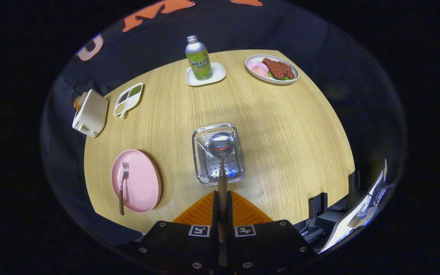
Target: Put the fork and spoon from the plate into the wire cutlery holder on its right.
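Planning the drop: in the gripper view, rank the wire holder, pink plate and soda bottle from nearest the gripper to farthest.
Gripper is shut on the spoon.
1. Wire holder, just ahead of the fingers.
2. Pink plate, left of the holder.
3. Soda bottle, at the far edge.

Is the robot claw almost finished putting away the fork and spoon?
About halfway. Nothing is in the wire cutlery holder yet. The gripper is shut on the spoon, holding its bowl over the holder. The fork lies on the pink plate, left to move.

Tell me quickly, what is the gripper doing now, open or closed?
Gripper: closed on the spoon handle, bowl held above the wire cutlery holder.
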